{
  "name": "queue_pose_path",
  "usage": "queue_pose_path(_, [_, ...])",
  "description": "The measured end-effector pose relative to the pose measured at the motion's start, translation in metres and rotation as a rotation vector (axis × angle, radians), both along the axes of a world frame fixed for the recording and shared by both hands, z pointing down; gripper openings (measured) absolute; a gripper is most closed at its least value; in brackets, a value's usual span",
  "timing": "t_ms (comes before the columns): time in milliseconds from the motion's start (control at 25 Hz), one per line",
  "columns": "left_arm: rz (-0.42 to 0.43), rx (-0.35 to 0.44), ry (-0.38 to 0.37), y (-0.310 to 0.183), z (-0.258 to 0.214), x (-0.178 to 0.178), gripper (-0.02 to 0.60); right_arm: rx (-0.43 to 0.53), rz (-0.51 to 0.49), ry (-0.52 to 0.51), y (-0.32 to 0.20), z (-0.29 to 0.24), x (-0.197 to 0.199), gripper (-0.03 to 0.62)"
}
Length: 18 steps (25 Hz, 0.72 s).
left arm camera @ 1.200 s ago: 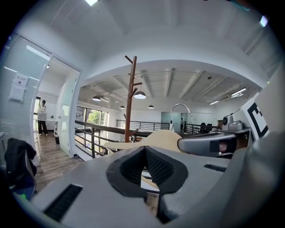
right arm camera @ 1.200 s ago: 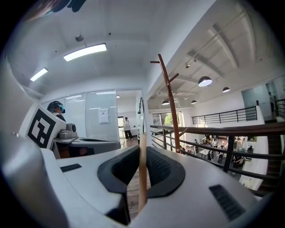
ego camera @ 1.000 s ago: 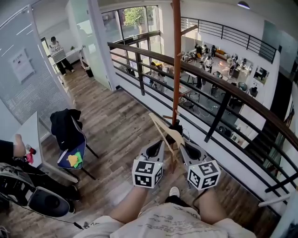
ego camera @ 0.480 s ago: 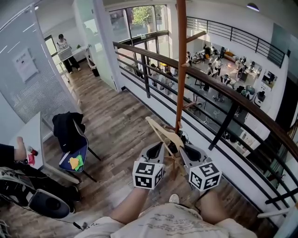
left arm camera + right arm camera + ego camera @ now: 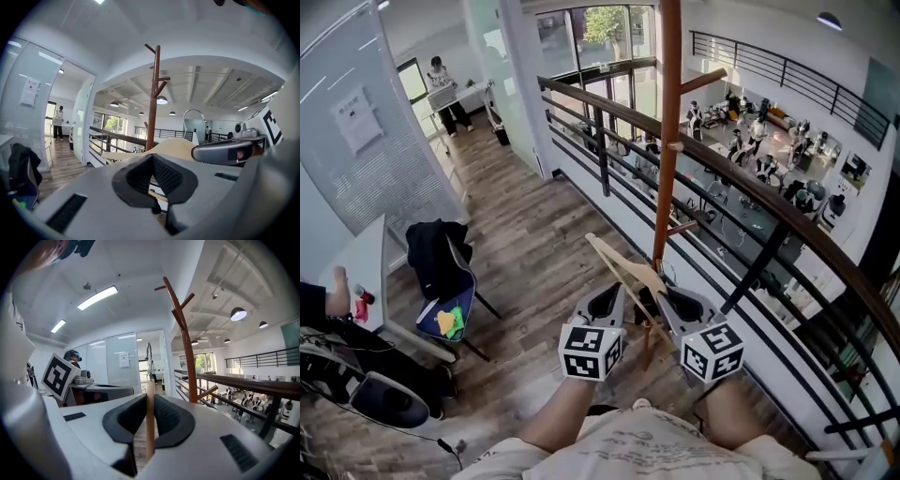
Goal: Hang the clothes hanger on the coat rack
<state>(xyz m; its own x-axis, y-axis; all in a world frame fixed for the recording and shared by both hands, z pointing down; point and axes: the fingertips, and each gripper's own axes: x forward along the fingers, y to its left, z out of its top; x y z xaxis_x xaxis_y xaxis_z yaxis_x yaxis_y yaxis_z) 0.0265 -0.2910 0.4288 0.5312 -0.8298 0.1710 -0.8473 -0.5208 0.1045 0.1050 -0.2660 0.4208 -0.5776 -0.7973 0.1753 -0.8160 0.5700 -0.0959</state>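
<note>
Wood-plank floor (image 5: 534, 234) runs ahead of me. At two o'clock a dark railing (image 5: 601, 150) overlooks a lower hall. At nine o'clock a chair (image 5: 450, 314) carries what looks like a black jacket (image 5: 431, 258). Windows (image 5: 605, 28) glow at twelve.

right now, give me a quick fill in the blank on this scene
1. The left gripper and right gripper have their fingers closed on a wooden ____.
2. The coat rack stands next to the ____.
3. A black jacket is draped over a ____.

Missing words: hanger; railing; chair
</note>
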Motion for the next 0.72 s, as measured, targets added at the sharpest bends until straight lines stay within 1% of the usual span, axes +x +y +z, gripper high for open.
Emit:
queue_pose_path(160, [-0.014, -0.002, -0.007, -0.013, -0.002, 0.004, 0.003, 0.009, -0.017, -0.008, -0.014, -0.007, 0.007, 0.044])
queue_pose_path(400, [-0.002, 0.003, -0.024, -0.030, 0.004, 0.010, 0.002, 0.018, -0.054, -0.031, -0.037, -0.003, 0.015, 0.044])
queue_pose_path(720, [-0.016, 0.009, -0.024, -0.056, -0.004, 0.002, 0.003, 0.036, -0.151, -0.042, -0.069, -0.026, 0.013, 0.044])
